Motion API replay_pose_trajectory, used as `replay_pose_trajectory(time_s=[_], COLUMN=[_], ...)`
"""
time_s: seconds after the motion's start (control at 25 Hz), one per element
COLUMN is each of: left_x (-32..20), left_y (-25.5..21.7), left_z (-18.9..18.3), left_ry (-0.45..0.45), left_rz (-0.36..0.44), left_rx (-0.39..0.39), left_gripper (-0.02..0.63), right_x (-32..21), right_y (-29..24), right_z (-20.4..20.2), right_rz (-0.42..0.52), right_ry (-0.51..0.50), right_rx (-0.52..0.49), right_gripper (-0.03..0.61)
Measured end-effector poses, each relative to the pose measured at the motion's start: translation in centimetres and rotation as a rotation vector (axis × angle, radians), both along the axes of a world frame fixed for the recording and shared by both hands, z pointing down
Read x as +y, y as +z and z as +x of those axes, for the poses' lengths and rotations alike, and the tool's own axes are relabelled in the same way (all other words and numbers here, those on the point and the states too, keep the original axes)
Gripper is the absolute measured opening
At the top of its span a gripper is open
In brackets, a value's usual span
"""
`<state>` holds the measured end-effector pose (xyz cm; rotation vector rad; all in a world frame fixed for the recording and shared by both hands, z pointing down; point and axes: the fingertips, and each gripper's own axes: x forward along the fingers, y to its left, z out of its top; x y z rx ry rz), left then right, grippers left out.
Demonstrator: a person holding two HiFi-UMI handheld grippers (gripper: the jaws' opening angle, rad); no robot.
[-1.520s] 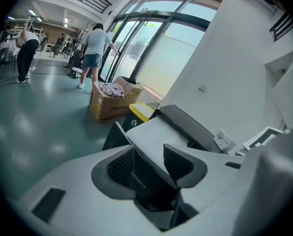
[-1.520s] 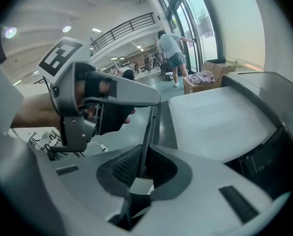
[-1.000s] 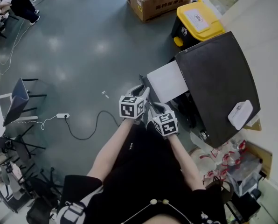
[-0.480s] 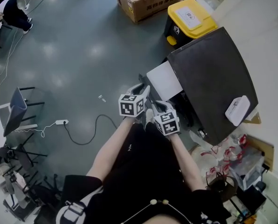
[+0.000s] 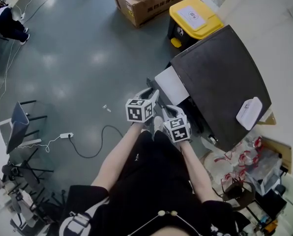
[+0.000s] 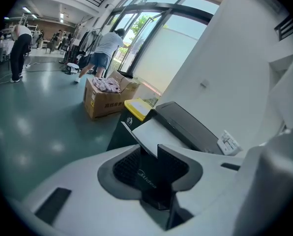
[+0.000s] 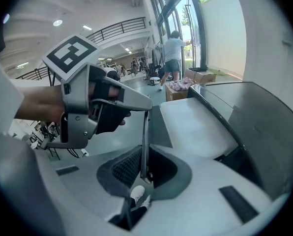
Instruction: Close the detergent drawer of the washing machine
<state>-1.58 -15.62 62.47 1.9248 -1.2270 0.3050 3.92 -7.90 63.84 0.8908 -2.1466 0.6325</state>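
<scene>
**While the view drifts, the drawer stays out**

Although the head view has slid a little over the last second, carrying the cardboard box (image 5: 136,4) and the yellow-lidded bin (image 5: 193,16) toward the upper left, both tools sit where they were, side by side at the end of the detergent drawer (image 5: 172,85). That drawer juts from the washing machine (image 5: 220,87) toward the person about as far as before, so I judge the closing push has not really begun.

The left hand-held gripper (image 5: 149,96) has its jaws apart, with the drawer's dark front face and its pale maker's mark lying in the gap. The right hand-held gripper (image 5: 165,113) is likewise released. Its jaws stand either side of the front panel (image 7: 144,141), seen edge-on, without pinching it.

The drawer's top is a flat, matt white rectangle, and its front is a thin, hard, dark plate. The machine's lid is a smooth dark slab with a faint sheen. The pads (image 6: 124,167) are black and finely ribbed, set in smooth pale shells. The floor (image 5: 87,48) is glossy grey-green and mirrors the ceiling lights.
</scene>
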Motion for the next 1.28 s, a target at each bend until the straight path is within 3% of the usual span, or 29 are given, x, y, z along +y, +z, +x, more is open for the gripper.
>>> replay_pose_trajectory(time_s=[0.24,0.44,0.76,1.28], left_x=[-0.9,-2.0,-3.4,-4.9], left_y=[-0.2,-0.1,-0.2,-0.1], left_z=[1.0,1.9,3.3,5.5], left_ry=[0.03,0.047,0.092,0.117], left_rz=[0.0,-0.002,-0.009,-0.021], left_rx=[0.026,0.115,0.109,0.119], left_gripper=[0.106,0.106,0.106,0.106], right_x=[-1.1,-2.2,-3.4,-4.9], right_y=[-0.1,0.1,-0.3,-0.3], right_z=[1.1,2.3,3.6,5.6], right_rz=[0.027,0.043,0.065,0.253], right_ry=[0.034,0.07,0.12,0.085], right_rx=[0.022,0.041,0.085,0.334], right_gripper=[0.046,0.051,0.057,0.072])
